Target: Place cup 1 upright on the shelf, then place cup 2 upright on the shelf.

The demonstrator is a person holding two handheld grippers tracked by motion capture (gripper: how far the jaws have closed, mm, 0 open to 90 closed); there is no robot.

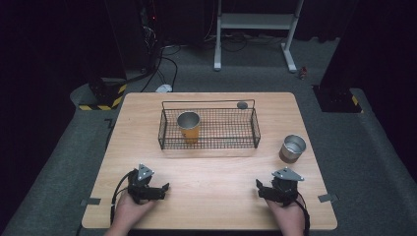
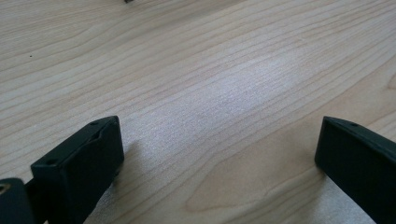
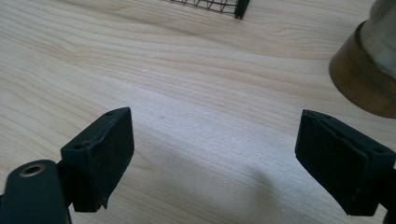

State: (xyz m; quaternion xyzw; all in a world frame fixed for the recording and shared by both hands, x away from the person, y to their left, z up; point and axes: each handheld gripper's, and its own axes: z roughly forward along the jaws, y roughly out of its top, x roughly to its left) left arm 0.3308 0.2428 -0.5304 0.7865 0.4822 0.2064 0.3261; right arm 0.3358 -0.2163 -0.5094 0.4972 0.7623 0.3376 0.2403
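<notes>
Left hand (image 1: pixel 129 209) holds black two-jaw left claw (image 1: pixel 164 187), jaws wide apart, nothing between. Right hand (image 1: pixel 287 212) holds black two-jaw right claw (image 1: pixel 258 186), jaws wide apart too. Both low over worktop.

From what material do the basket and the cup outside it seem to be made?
The black rectangular wire basket looks like thin metal wire, dark coated: an open grid you see through. The silver cup with brown lower band looks like brushed metal, dull grey sheen; the band's material is unclear.
</notes>
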